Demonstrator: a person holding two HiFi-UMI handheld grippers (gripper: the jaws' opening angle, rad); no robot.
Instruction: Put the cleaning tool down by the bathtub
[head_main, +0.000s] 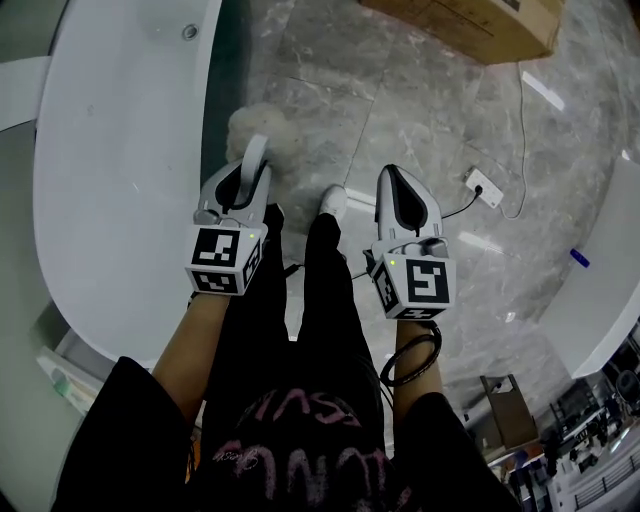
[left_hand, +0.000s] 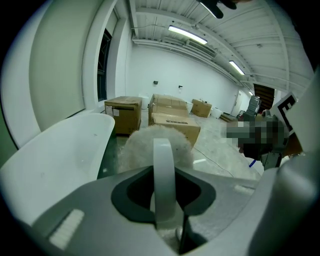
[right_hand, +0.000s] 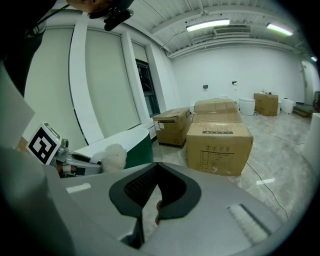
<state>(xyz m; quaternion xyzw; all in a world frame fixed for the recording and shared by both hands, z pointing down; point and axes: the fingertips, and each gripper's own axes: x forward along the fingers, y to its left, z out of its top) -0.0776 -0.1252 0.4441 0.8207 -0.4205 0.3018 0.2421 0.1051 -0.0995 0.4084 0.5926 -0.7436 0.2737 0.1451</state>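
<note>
The cleaning tool is a white curved handle (head_main: 254, 158) with a fluffy white head (head_main: 248, 124). My left gripper (head_main: 250, 178) is shut on the handle, and the head hangs over the floor just beside the white bathtub (head_main: 120, 150). In the left gripper view the handle (left_hand: 163, 170) runs up between the jaws to the fluffy head (left_hand: 142, 142), with the tub rim (left_hand: 65, 150) at left. My right gripper (head_main: 393, 178) is held level beside it, shut and holding nothing. The right gripper view shows its jaws (right_hand: 150, 202) together, and the fluffy head (right_hand: 114, 156) against the tub's green side (right_hand: 137, 152).
The floor is grey marble tile. A white power strip (head_main: 483, 187) with a cable lies to the right. Cardboard boxes (head_main: 480, 22) (right_hand: 218, 140) stand ahead. The person's black-clad legs and a white shoe (head_main: 333, 200) are between the grippers. A white curved fixture (head_main: 600, 300) sits at right.
</note>
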